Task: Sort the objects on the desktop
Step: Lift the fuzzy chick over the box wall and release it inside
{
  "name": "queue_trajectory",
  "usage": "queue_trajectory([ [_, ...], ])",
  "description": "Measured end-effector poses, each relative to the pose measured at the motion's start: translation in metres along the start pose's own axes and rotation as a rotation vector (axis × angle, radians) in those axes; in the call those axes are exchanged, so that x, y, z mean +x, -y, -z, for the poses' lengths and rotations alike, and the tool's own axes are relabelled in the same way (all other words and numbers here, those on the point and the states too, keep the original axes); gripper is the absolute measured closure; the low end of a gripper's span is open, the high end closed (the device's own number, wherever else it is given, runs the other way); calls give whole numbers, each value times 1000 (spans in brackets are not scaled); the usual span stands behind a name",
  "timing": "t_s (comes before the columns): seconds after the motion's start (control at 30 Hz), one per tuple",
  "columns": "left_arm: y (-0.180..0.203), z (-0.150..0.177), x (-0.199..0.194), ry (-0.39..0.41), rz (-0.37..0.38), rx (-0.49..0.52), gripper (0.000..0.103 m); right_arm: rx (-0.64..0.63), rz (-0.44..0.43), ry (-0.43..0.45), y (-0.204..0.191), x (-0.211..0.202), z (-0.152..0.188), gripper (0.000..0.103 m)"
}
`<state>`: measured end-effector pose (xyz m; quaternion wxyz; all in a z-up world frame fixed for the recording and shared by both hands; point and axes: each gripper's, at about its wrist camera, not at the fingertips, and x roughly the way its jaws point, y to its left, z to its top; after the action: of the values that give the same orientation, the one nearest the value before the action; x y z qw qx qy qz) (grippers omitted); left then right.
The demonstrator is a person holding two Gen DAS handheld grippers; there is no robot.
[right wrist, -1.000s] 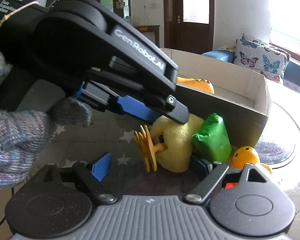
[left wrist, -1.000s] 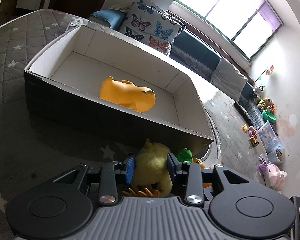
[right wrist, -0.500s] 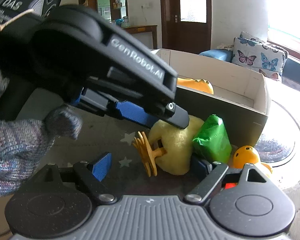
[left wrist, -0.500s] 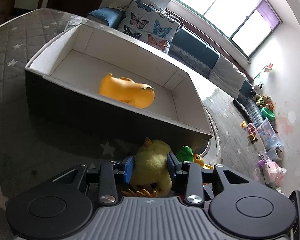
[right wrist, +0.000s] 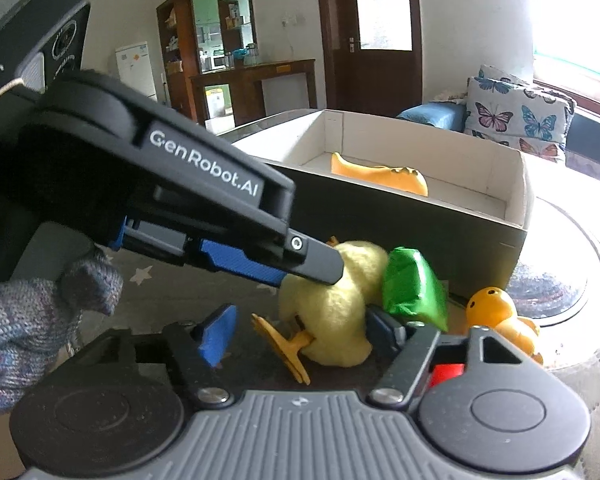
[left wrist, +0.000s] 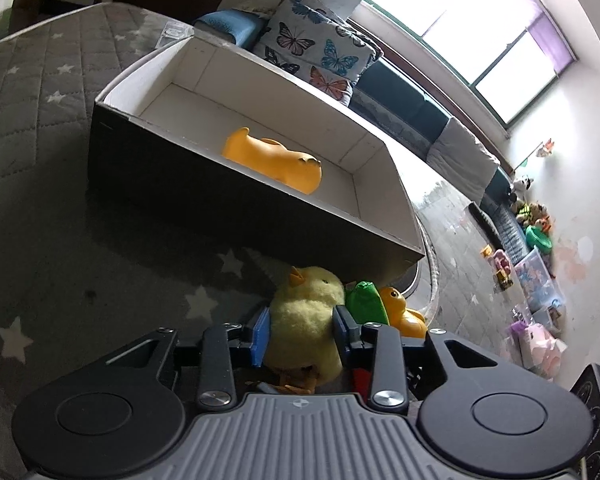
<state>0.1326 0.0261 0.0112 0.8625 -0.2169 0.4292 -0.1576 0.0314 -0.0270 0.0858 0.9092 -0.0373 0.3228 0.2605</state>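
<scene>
One toy is under grasp: the left hand-held gripper (left wrist: pixel 300 330) is clamped on the plush chick (left wrist: pixel 306 320), its blue pads pressing both flanks of the soft body. Compared with the views half a second and one second earlier, the chick sits higher between the pads, and its orange feet (right wrist: pixel 284 346) appear to hang just above the quilted mat (left wrist: pixel 60 240); contact cannot be confirmed. This suggests that the lift has begun.

The right hand-held gripper (right wrist: pixel 300 336) has its fingers well apart and holds nothing. It remains low beside the chick, as in the earlier views.

The open box (left wrist: pixel 260 216) stands just behind the chick, toward the far edge of the table. The orange toy (left wrist: pixel 274 160) lies on the box floor. The green pouch (left wrist: pixel 364 306) touches the chick on its right, and the rubber duck (left wrist: pixel 400 312) sits just beyond the pouch, near the front right corner of the box.

Judgement: the grasp appears secure. The next move calls for raising the chick above the near wall of the box. The pouch may be dragged along.
</scene>
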Motion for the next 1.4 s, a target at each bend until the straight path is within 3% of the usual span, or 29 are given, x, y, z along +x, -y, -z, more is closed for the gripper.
queue_trajectory([
  [0.13, 1, -1, 3, 5, 1, 7, 64, 17, 4, -3, 5, 1, 1, 44],
  [0.53, 0, 3, -2, 11, 6, -21, 63, 29, -4, 4, 2, 4, -5, 46],
  [0.73, 14, -2, -32, 86, 24, 3, 63, 5, -8, 77, -5, -14, -17, 46],
  [0.9, 32, -24, -43, 160, 58, 45, 63, -23, 20, 153, 0, -21, -43, 46],
  [1.1, 55, -64, -19, 180, 77, 83, 63, -38, 76, 176, 29, -4, -81, 46],
  [1.4, 48, -103, 50, 81, 79, 47, 64, 0, 90, 54, 78, 44, -110, 46],
])
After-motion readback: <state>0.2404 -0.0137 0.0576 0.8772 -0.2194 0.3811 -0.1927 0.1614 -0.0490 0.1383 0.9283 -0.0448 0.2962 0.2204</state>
